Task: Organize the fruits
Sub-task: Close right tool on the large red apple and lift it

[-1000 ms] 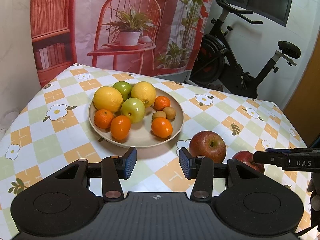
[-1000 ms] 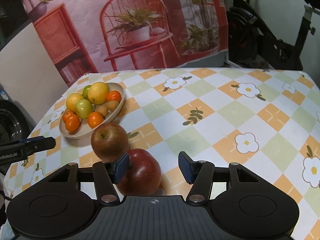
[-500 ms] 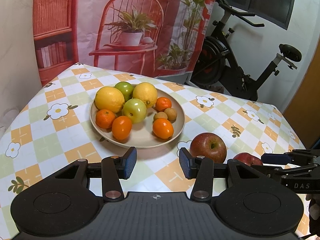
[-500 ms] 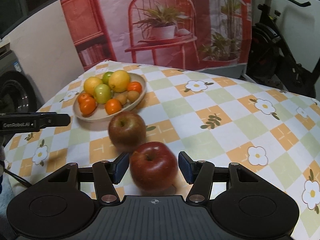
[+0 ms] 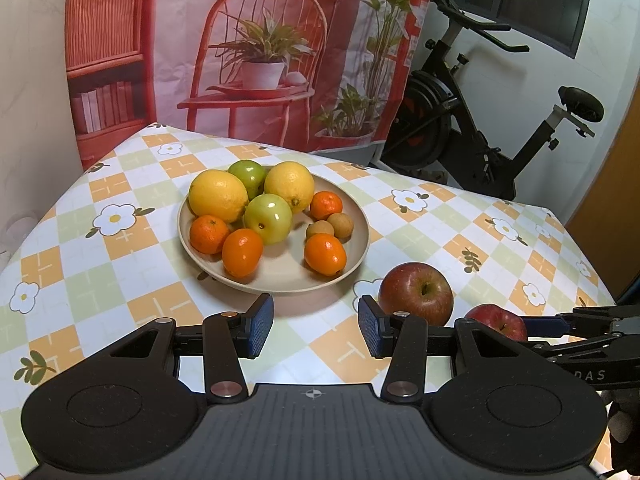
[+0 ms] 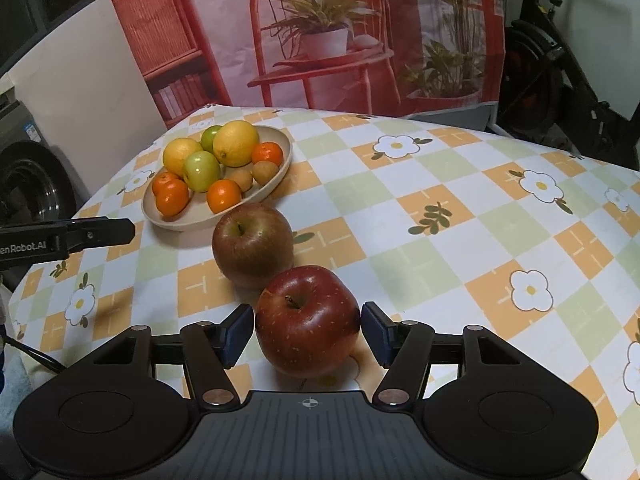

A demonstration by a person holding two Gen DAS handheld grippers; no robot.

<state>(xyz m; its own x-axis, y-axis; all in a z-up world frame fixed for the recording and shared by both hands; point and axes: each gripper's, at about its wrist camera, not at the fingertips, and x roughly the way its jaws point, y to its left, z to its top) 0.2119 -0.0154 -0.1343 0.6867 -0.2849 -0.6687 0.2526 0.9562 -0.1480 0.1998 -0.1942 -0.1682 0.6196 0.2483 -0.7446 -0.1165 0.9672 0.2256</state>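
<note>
Two tools: right tool [image 6: 308, 334] opening around red apple [image 6: 307, 320], seemingly untouched; left tool [image 5: 316, 330] part-open, empty.

Both cams were wrist fisheyes, angled down over the table [image 5: 120, 248]. Left cam sat low behind the left hand-held gripper [image 5: 316, 332], facing the fruit plate [image 5: 360, 236] close up, w/ backdrop beyond. Right cam looked from further right, plate [image 6: 280, 160] off to its left. Shared: plate, both red apples, backdrop, exercise bike.

Red chair-print backdrop [image 5: 256, 60], exercise bike [image 5: 480, 128], white wall [image 5: 532, 80]
</note>
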